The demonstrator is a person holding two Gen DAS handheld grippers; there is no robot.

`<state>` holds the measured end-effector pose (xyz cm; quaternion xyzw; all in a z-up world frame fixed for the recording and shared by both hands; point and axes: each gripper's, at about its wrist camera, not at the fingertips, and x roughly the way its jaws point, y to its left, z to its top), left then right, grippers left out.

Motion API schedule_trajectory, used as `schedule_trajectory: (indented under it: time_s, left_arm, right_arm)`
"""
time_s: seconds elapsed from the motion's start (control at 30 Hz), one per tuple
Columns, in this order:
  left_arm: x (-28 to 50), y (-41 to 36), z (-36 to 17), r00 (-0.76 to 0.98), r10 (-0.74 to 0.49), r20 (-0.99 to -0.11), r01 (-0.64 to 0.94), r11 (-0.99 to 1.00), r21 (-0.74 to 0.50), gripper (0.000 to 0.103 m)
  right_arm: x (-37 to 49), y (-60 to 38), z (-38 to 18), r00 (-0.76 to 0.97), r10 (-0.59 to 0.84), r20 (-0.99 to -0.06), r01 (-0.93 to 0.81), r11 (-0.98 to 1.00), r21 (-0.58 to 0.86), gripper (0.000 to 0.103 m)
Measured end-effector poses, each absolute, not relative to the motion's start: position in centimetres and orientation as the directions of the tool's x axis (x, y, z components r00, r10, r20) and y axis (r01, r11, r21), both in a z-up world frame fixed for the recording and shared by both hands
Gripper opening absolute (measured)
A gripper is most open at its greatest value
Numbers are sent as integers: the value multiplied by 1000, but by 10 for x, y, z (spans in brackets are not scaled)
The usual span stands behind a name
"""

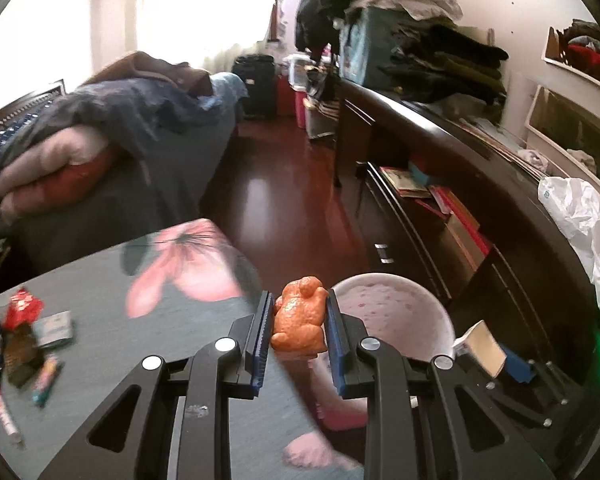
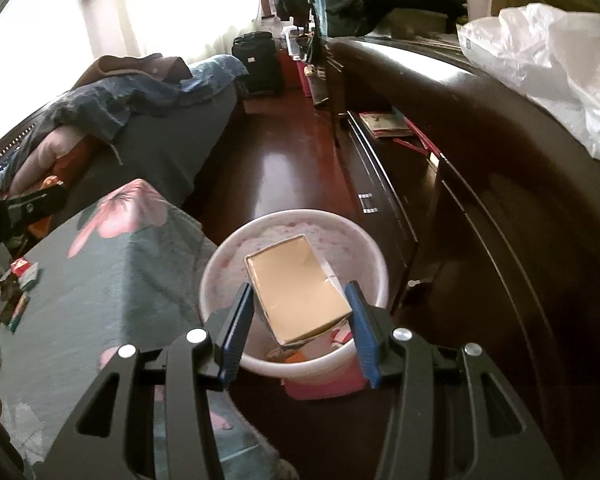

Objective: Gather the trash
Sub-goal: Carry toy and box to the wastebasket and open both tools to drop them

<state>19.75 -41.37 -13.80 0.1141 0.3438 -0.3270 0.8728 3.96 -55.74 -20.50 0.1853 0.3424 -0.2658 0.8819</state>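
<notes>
Orange peel [image 1: 299, 317]: crumpled and bright, pinched between your left gripper [image 1: 298, 320] pads, held up above the edge of the table near the bin.
Left gripper: jaws drawn in narrow, both blue pads pressed on the peel.
Right gripper [image 2: 300, 316]: jaws spread wide with the open cardboard box [image 2: 298, 292] between them; its right corner meets the right pad, and you cannot tell from this view whether the left pad touches it.
Cardboard box: tilted, open mouth facing you, directly above the bin.
Bin [image 2: 374, 258]: white rim, pinkish speckled inside, standing on the dark red floor [image 2: 276, 168] just beside the table; scraps lie at its bottom.
Table [image 1: 100, 292]: grey cloth with pink flowers; your remaining wrappers [image 1: 20, 332] are clustered at its left side.
Sideboard [image 2: 480, 128]: dark wood on your right, a white plastic bag [image 2: 540, 40] on top.
</notes>
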Motion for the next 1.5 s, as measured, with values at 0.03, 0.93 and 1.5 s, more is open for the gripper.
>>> schedule_trajectory:
  time_s: [0.03,0.93,1.5]
  left_arm:
    - [200,-422,-141,541,-493,-682,653,757,-29,25]
    - [225,-497,-167,489,-537,-687,703,709,-54,80]
    - [223,-380,-140,656,-402,-638,552,833,43,91]
  right_arm:
    - [42,-560,-207,620,-345,-705,598,789,140,47]
    - [92,-608,-272,606,-312,-732,582,801,140,54]
    - [75,-541,-216,629,-325,-706,532,843,86,74]
